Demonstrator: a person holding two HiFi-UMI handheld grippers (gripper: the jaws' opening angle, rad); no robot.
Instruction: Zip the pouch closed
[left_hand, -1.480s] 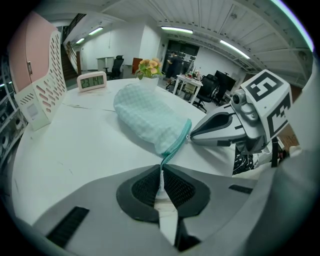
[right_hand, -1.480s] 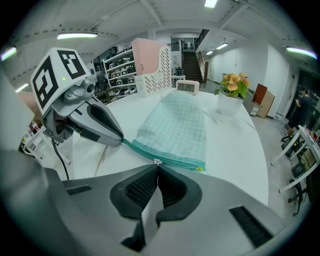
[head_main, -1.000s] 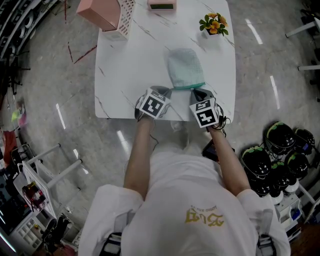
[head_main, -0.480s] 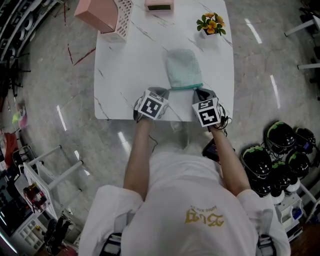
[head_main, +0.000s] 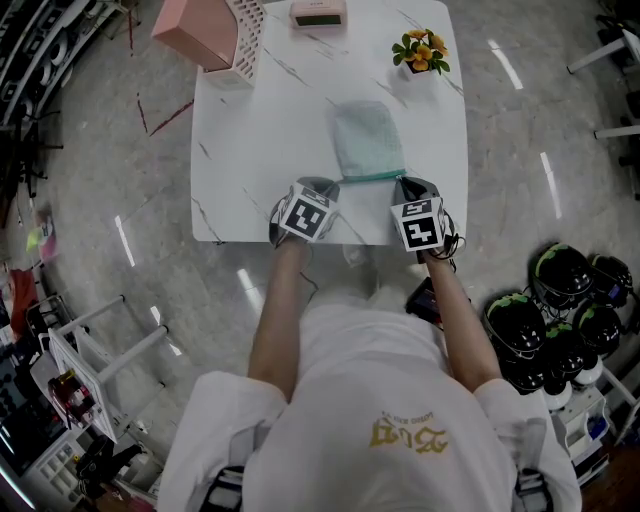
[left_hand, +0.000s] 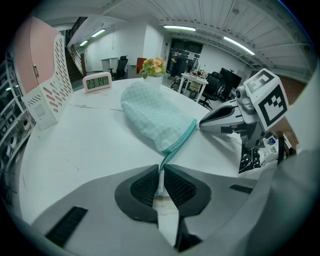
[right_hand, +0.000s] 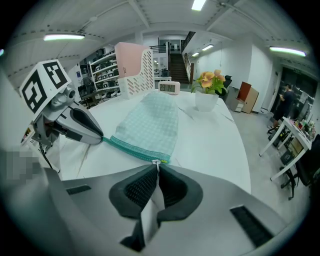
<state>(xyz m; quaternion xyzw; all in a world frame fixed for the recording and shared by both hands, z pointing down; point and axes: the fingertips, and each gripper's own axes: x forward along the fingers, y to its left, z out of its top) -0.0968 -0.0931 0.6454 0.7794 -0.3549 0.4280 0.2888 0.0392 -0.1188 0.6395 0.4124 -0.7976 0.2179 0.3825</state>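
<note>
A pale green checked pouch (head_main: 368, 140) lies on the white marble table (head_main: 250, 130), its teal zipper edge (head_main: 372, 177) facing me. My left gripper (head_main: 337, 181) is at the zipper's left end. In the left gripper view its jaws (left_hand: 161, 175) pinch the white end tab, and they are starting to open. My right gripper (head_main: 403, 181) is at the zipper's right end. In the right gripper view the silver zipper pull (right_hand: 156, 162) sits between its tips (right_hand: 156, 169), whose jaws are also opening a little. The zipper (right_hand: 132, 147) runs taut between the two grippers.
A pink file organiser (head_main: 215, 30), a small clock (head_main: 318, 12) and a pot of orange flowers (head_main: 422, 50) stand along the table's far side. Both grippers are at the table's near edge (head_main: 350, 240). Several dark helmets (head_main: 560, 310) lie on the floor at the right.
My right gripper has shifted a little to the right along the zipper edge. The left gripper has stayed put on the end tab.
</note>
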